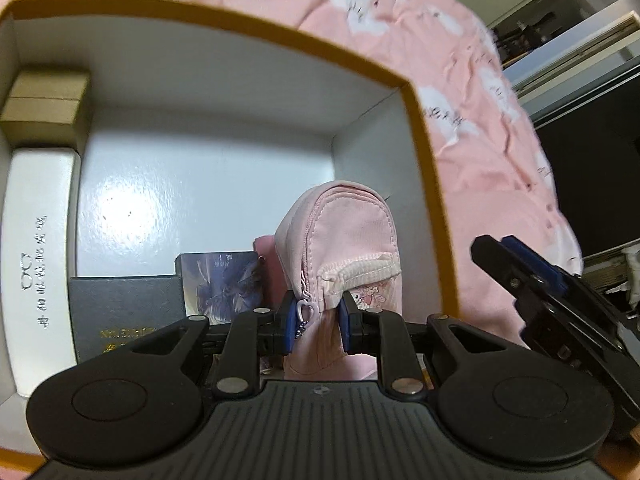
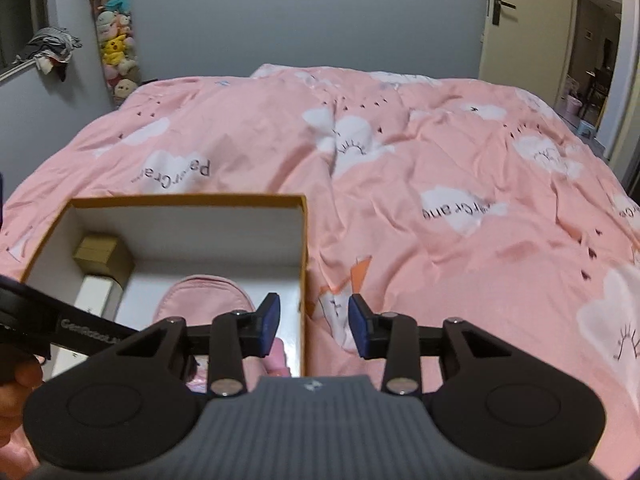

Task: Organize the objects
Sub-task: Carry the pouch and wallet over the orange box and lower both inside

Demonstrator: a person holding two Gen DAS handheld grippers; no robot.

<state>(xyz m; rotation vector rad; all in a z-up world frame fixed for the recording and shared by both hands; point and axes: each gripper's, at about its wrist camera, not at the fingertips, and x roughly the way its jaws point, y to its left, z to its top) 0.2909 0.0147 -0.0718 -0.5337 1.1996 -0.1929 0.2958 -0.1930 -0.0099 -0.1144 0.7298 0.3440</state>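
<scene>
My left gripper (image 1: 318, 322) is shut on a small pink zip pouch (image 1: 344, 232) and holds it inside an open cardboard box (image 1: 424, 152) with white inner walls, near the box's right wall. In the right wrist view the pouch (image 2: 204, 300) shows inside the same box (image 2: 304, 248). My right gripper (image 2: 314, 326) is open and empty, hovering over the box's right wall; it also shows in the left wrist view (image 1: 516, 264).
Inside the box lie a tan small carton (image 1: 44, 108), a long white case (image 1: 40, 256), a dark box with gold lettering (image 1: 124, 312) and a purple picture card (image 1: 224, 280). The box sits on a pink cloud-print duvet (image 2: 440, 200). A door (image 2: 520, 20) stands at the far right.
</scene>
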